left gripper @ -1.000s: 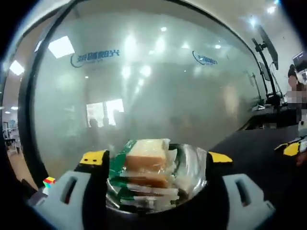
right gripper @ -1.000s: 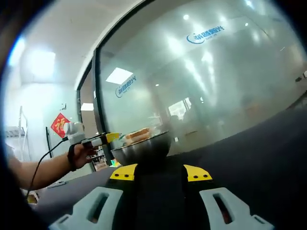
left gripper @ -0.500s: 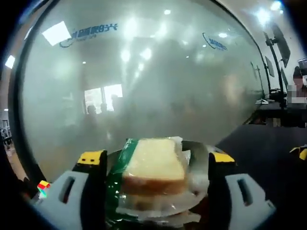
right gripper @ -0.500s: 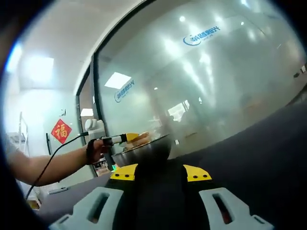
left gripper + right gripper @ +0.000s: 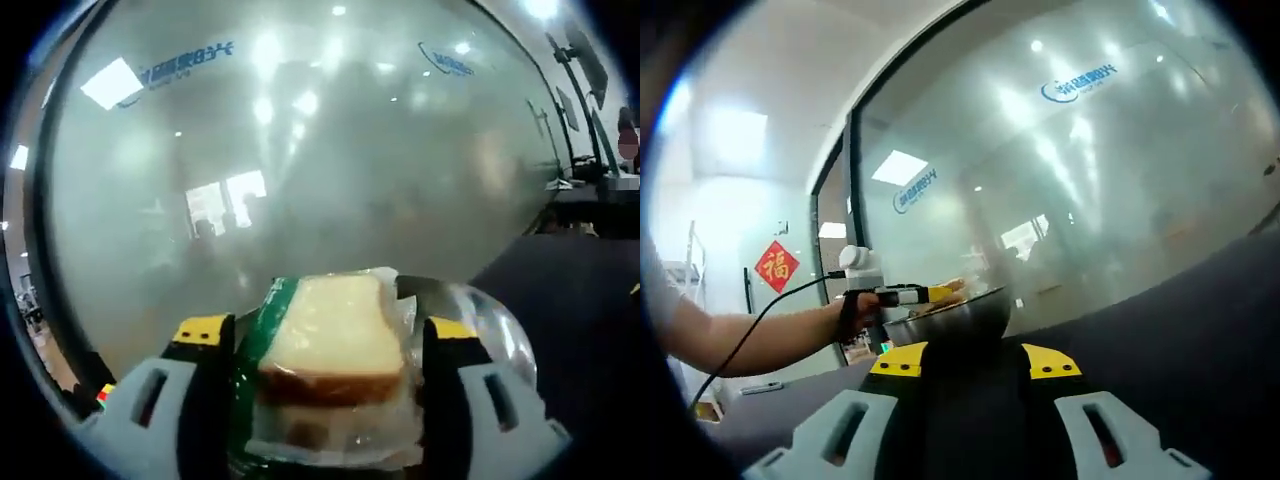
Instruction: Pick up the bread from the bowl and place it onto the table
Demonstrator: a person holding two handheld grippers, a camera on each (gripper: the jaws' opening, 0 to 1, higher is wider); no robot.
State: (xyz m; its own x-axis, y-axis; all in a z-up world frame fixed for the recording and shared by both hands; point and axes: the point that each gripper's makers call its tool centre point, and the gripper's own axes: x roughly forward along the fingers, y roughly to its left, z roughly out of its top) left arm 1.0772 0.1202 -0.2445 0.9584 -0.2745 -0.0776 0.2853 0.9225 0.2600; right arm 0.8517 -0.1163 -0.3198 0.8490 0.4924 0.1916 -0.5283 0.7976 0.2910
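The bread (image 5: 335,340) is seen in the left gripper view as a pale, square-cut slice with a brown crust edge, stacked over a second slice and sealed in clear plastic wrap with a green printed band along its left side. It is held between the two yellow-tipped jaws of the left tool (image 5: 325,335), which are clenched against the package's sides. Part of the shiny metal bowl (image 5: 485,325) is seen just behind and to the right of the package; whether the package still touches the bowl cannot be told. Beyond it stands a frosted glass wall (image 5: 330,150) with blue lettering and reflected ceiling lights, and the dark table (image 5: 570,290) stretches off to the right.

In the right gripper view the scene is given from the side and from farther off. The bowl (image 5: 955,315) is seen there as a whole, resting on the dark table (image 5: 1170,320), with the left tool (image 5: 910,295) reaching over its rim, gripped by a hand (image 5: 855,312) with a cable trailing from it. The bread (image 5: 945,292) is seen as a small tan shape at that tool's tip, level with the bowl's rim. The right tool (image 5: 975,362) hangs low over the table, its jaws spread apart with nothing between them. A red paper ornament (image 5: 777,266) hangs on the wall at the far left.
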